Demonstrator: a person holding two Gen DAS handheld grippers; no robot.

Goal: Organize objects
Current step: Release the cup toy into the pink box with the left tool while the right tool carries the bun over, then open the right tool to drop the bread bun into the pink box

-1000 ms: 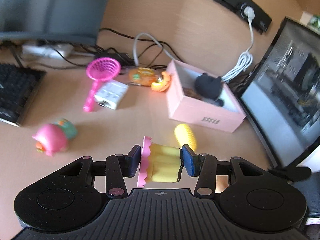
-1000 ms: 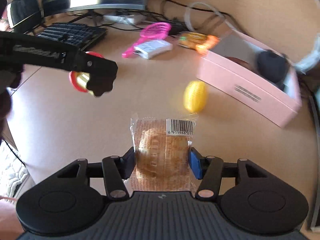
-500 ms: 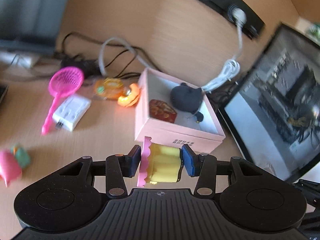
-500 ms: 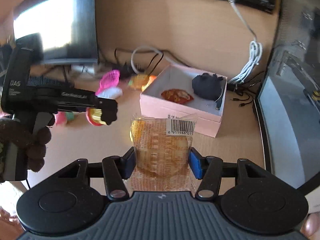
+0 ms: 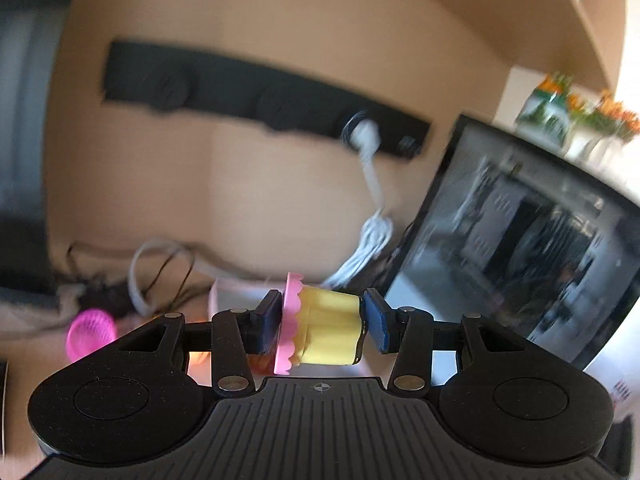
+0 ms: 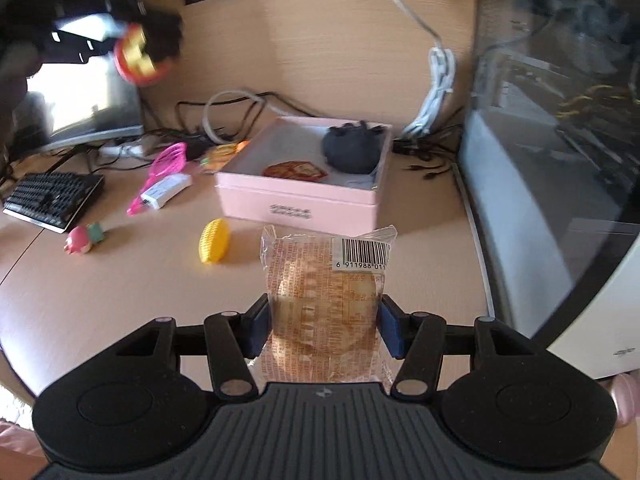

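Right gripper (image 6: 324, 328) is clamped on a clear-wrapped snack packet (image 6: 325, 300), its two blue pads pressing the packet's sides while the barcode end sticks out forward above the desk (image 6: 120, 300). Left gripper (image 5: 322, 326) is clenched on a toy cupcake (image 5: 320, 326), yellow body lying sideways between the pads with its pink scalloped rim against the left pad; from the right wrist view this gripper appears blurred at the upper left, held high above the desk.

Just beyond the packet sits an open pink box (image 6: 300, 204). Inside it lie a flat orange-red packet (image 6: 294, 170) near the front wall and a dark plush toy (image 6: 352, 148) in the far right corner; the near left part of the box floor is bare.

Between the box and the packet's left side rests a yellow toy corn (image 6: 215, 246), close to the box front. Farther left are a small pink figure (image 6: 82, 240), a pink scoop net (image 6: 158, 176) lying across a white adapter (image 6: 166, 190), and a black keyboard (image 6: 52, 198) at the desk's left edge. An orange toy (image 6: 222, 154) sits just beside the box's far left corner.

A large monitor (image 6: 560, 140) stands along the right, close to the box's right wall. Behind the box, tangled cables (image 6: 232, 110) and a coiled white cord (image 6: 438, 76) run up to a black power strip (image 5: 260, 96) on the wall.
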